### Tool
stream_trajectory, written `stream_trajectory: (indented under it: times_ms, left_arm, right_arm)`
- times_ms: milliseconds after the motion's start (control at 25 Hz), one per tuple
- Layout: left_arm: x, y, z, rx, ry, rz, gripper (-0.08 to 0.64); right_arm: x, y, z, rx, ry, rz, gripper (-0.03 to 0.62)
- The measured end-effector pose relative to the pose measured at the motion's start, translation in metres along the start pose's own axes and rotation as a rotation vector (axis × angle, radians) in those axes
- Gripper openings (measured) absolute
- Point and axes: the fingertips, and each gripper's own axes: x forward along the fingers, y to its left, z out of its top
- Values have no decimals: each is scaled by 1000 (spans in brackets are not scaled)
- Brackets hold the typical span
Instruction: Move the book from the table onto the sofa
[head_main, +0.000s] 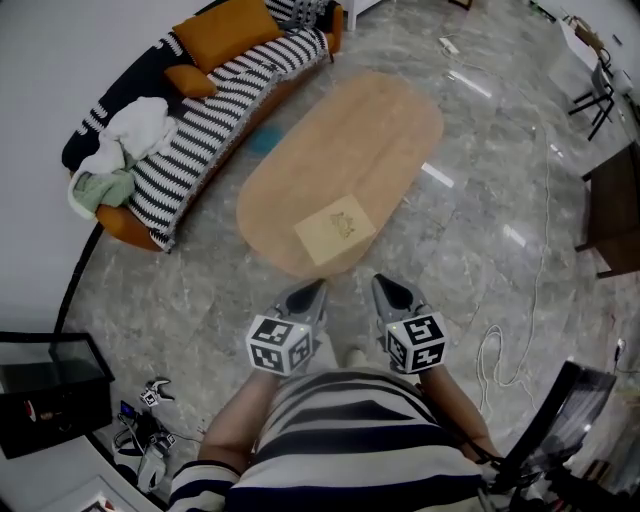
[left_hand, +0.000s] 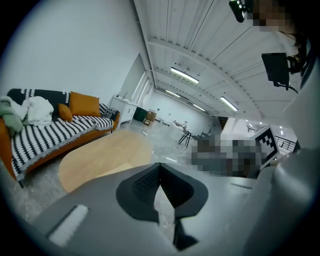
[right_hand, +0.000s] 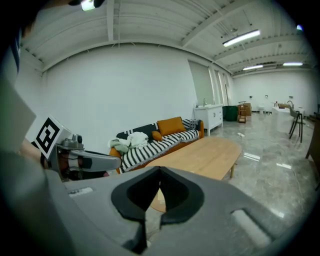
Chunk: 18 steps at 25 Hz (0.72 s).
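Note:
A thin tan book (head_main: 335, 229) lies flat at the near end of the oval wooden table (head_main: 370, 140). My left gripper (head_main: 316, 288) and right gripper (head_main: 382, 283) hang side by side just short of that end, both shut and empty, pointing toward the book. The orange sofa (head_main: 215, 95) with a black-and-white striped cover stands beyond the table's left side. In the left gripper view the table (left_hand: 102, 152) and sofa (left_hand: 50, 132) lie ahead to the left. The right gripper view shows the table (right_hand: 210, 155) and sofa (right_hand: 160, 137) past its tips, and the left gripper (right_hand: 107, 161) beside it.
Orange cushions (head_main: 222, 30) and a heap of white and green clothes (head_main: 120, 150) lie on the sofa. A dark box (head_main: 45, 390) stands on the floor at the lower left. Dark furniture (head_main: 612, 210) and a white cable (head_main: 500, 355) are to the right on the marble floor.

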Motion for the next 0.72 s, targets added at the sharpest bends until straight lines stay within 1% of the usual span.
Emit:
stream_trajectory:
  times_ms: [240,400,560,720]
  left_arm:
    - [20,34,8,22,63,-41,5]
    - [32,56,5,47,108,-65,5]
    - [44,73,-3,45,143,-81,5]
    - [54,89,-16,24,189,-67,5]
  right_arm:
    - [36,-7,8,20,14,-44,3]
    - [62,-14,8,37,28,-73,3]
    - [81,-19,2,11,68,-105,3]
    - [94,-19,-13,2,137,-94,5]
